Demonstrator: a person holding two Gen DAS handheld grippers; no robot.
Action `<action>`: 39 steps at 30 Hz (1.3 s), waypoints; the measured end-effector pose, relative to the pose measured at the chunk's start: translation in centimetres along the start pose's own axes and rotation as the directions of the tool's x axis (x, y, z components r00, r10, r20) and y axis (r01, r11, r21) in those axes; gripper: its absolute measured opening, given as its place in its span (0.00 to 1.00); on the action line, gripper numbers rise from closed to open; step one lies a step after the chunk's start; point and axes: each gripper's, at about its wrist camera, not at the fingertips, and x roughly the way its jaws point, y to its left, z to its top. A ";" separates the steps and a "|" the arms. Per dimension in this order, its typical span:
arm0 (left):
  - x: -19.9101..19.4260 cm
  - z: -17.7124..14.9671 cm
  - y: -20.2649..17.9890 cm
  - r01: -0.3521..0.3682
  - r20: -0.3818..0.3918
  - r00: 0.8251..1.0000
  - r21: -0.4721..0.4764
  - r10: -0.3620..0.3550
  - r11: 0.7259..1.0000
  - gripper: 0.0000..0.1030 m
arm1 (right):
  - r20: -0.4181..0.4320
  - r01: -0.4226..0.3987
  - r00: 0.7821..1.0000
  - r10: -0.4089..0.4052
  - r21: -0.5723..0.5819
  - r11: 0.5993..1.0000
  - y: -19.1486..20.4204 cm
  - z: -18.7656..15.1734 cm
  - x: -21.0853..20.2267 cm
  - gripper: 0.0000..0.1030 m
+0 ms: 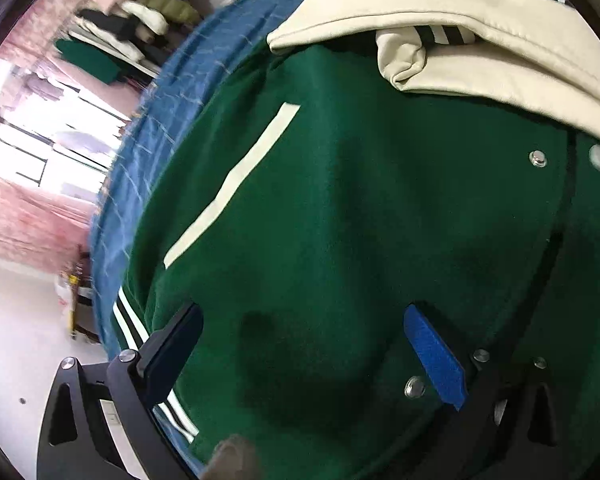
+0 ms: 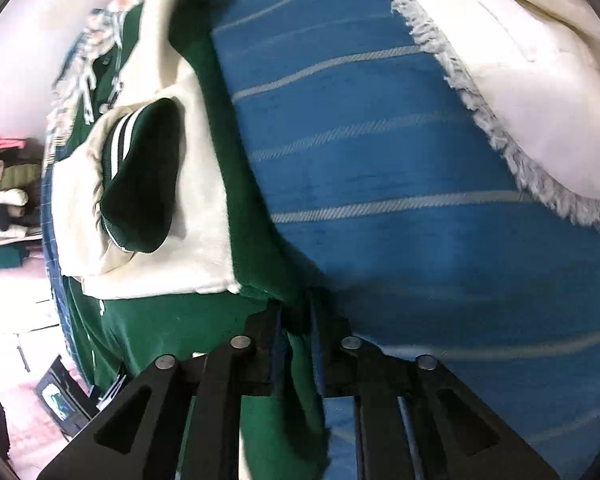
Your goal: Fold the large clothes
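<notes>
Blue blanket [image 2: 400,160] bears green jacket [image 1: 340,220]; no readable writing.

Jackets: one is seen — a green jacket [image 1: 340,200] with cream sleeves [image 1: 480,20]
Blankets: one is counted — a blue striped blanket [image 2: 400,140]
Snap buttons [image 1: 537,158]: four are counted along the jacket front, left view
Grippers: two are seen, left gripper [image 1: 304,340] and right gripper [image 2: 296,320]

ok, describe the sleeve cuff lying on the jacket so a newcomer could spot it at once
Start at the blue striped blanket, then the green jacket spread on it. Across its top lie folded cream sleeves; the cuff is the dark green ribbed end with white stripes, unlike the plain cream around it.
</notes>
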 end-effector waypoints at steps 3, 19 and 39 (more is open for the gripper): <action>-1.9 -1.6 4.7 0.015 0.003 1.000 -0.141 -0.015 0.990 1.00 | 0.014 -0.015 1.000 0.016 -0.079 0.997 2.6 -2.5 -2.8 0.28; 3.1 -11.7 16.7 -0.276 -0.211 0.953 -0.293 0.219 0.915 1.00 | -0.446 -0.283 0.867 0.221 -0.077 0.956 22.3 -13.3 18.5 0.35; 0.2 -8.4 17.0 -0.044 -0.069 0.997 -0.186 0.031 0.982 1.00 | -0.186 -0.066 0.982 0.015 -0.270 0.961 24.7 -15.5 8.9 0.37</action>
